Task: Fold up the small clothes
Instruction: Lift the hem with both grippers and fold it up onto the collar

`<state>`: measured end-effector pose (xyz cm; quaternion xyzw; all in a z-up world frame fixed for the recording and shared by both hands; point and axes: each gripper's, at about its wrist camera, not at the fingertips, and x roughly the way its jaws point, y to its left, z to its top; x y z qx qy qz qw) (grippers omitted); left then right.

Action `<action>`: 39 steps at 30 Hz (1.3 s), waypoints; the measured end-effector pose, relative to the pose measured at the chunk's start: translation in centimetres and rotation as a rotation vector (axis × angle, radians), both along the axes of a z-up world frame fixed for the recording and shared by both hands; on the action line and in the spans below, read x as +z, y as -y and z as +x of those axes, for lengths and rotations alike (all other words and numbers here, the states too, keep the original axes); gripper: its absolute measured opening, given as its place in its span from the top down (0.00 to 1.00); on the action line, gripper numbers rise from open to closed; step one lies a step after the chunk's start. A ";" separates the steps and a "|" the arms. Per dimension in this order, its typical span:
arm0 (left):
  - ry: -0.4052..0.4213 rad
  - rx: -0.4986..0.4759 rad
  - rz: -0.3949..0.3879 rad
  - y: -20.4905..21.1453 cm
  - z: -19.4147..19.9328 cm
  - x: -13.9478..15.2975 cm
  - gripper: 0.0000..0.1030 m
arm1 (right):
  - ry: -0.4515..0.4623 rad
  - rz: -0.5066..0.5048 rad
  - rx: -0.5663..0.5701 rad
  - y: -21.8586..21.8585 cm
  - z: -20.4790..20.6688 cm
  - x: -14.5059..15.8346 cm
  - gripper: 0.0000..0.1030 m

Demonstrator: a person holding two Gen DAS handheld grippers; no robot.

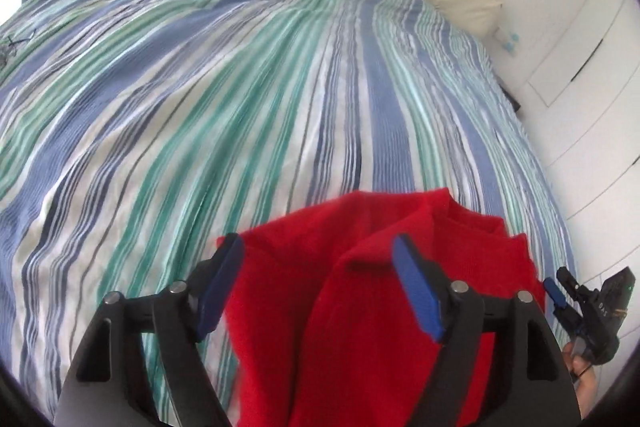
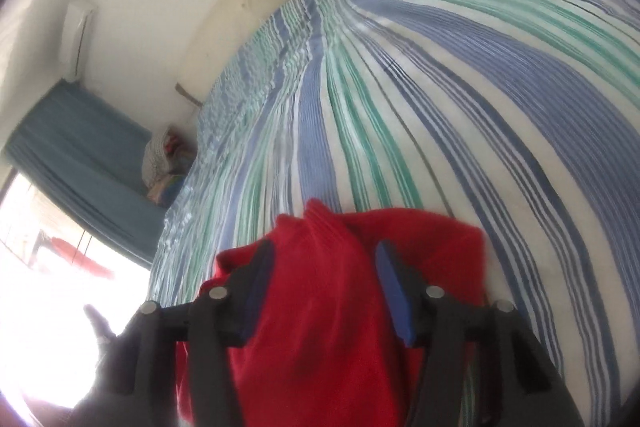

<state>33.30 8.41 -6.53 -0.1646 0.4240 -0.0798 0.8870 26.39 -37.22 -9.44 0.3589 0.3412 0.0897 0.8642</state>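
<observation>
Here both the left gripper and right gripper tilt downward, jaws released around the red garment.

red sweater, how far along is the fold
Done: the red garment lies bunched on the striped bedcover, no neat fold visible. In hand: nothing gripped; left gripper and right gripper stand open around the cloth. Left: flatten and fold it.

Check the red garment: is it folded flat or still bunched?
Bunched. The red garment lies in loose ridges and overlapping layers on the striped bedcover, with no flat, squared edges visible in either wrist view.
</observation>
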 end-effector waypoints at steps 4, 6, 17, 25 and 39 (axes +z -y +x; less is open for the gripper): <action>0.111 -0.199 0.075 3.2 -4.4 0.5 0.07 | 0.095 -0.249 0.220 -3.8 -3.5 2.5 0.48; 0.064 -0.308 0.149 5.8 -4.2 -1.0 0.07 | 0.105 -0.336 0.361 -6.2 -5.3 2.3 0.48; -0.150 0.017 0.038 3.1 8.2 -2.3 0.11 | 0.033 -0.417 0.354 -5.9 -9.8 -4.8 0.48; 0.026 -0.192 0.080 3.5 -3.6 0.9 0.07 | 0.059 -0.336 0.346 -5.0 -10.0 -4.7 0.48; -0.246 -0.299 0.525 9.5 4.4 -4.5 0.05 | 0.060 -0.365 0.341 -5.6 -10.0 -4.5 0.48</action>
